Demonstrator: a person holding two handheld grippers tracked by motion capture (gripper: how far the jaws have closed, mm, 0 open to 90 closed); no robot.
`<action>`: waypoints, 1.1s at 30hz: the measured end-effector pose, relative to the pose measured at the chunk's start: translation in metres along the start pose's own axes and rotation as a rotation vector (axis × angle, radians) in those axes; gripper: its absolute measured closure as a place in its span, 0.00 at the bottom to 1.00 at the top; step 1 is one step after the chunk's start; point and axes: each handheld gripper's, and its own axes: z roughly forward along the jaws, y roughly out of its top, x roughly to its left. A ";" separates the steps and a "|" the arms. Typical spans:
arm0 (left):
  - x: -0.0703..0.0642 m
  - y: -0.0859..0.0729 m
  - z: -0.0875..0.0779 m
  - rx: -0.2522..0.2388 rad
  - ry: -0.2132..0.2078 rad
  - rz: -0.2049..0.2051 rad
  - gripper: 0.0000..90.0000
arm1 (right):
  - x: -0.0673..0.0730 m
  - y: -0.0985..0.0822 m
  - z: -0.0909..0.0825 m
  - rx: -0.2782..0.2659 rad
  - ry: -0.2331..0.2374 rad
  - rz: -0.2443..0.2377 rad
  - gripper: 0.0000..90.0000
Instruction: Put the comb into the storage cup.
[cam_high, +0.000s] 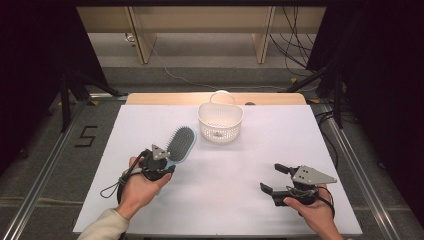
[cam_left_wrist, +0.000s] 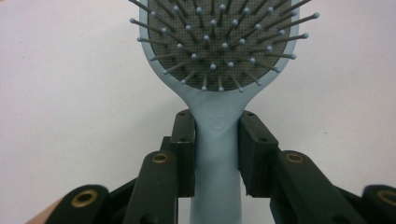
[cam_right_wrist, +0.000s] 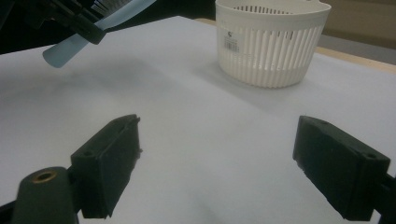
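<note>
While clamped in left gripper (cam_left_wrist: 216, 140) by handle, pale blue hairbrush (cam_left_wrist: 219, 70) bristles-up above white table (cam_high: 240, 200); right gripper (cam_right_wrist: 224, 163) agape, empty; white basket (cam_high: 220, 121) well apart.

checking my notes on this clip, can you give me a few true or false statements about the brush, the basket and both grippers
1. The left gripper clamps the handle of the light blue plastic paddle hairbrush. True.
2. The right gripper holds the white slotted plastic basket. False: its jaws are open and empty, the basket stands apart.
3. The hairbrush lies inside the basket. False: it is outside, beside it.
4. The basket stands upright on the white table. True.
</note>
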 end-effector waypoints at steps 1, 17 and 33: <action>0.000 0.000 0.000 -0.009 -0.001 -0.003 0.78 | 0.000 0.000 0.000 0.001 0.000 0.001 0.17; 0.003 0.000 -0.001 -0.043 0.012 0.003 0.78 | 0.000 0.000 0.000 0.000 -0.001 -0.001 0.17; 0.006 -0.001 0.000 -0.086 0.018 0.015 0.78 | 0.000 0.000 0.000 0.000 -0.002 0.000 0.17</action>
